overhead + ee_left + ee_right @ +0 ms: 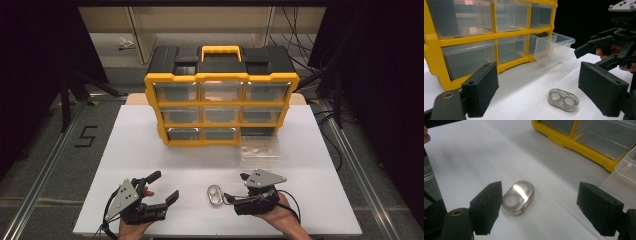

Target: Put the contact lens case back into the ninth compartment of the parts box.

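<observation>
Both grippers open near clear case, drawer pulled out
Left gripper point(161, 188) and right gripper point(235, 189) gaped empty; small clear case point(216, 195) lay on counter point(310, 200) by right jaws; likely pre-grasp, next closing on it toward out-drawn drawer point(260, 150)

— Is anything here readable?
— One mark: a black digit "5" point(86, 136) on the grey floor, left of the white table top point(150, 150) and level with the lower drawers of the yellow-and-black plastic drawer cabinet point(221, 100); it looks taped or painted, I cannot tell which.
— Anything on the cabinet itself?
— No label, brand or number legible on its frame, handle or clear drawers.
</observation>
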`<state>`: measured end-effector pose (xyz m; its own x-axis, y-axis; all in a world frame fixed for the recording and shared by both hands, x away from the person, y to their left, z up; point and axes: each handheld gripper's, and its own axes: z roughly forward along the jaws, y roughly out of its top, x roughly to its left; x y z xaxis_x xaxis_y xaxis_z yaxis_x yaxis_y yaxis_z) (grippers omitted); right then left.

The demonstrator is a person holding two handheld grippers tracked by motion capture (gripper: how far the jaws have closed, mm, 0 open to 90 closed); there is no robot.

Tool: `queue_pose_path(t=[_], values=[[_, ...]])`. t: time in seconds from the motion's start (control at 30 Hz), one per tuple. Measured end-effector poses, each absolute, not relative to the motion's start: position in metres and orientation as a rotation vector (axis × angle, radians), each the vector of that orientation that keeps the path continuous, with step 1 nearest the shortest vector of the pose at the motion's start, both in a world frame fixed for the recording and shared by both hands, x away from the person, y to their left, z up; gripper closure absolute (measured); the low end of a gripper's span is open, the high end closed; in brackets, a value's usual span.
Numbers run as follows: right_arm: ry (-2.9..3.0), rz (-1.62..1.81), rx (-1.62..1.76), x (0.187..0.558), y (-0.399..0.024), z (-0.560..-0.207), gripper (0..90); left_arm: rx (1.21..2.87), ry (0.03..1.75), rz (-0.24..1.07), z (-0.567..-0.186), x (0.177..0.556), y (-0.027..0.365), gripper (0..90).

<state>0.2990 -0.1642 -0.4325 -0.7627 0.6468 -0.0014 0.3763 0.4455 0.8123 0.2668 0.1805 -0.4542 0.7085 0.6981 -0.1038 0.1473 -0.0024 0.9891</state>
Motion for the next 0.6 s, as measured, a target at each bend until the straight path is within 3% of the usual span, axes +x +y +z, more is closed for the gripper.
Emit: queue_pose_path(t=[0.6], values=[[2.483, 1.138, 0.926, 0.313, -0.142, -0.438, 26.5, 1.547, 0.717, 0.498, -0.455, 0.267, 0.18, 15.9]])
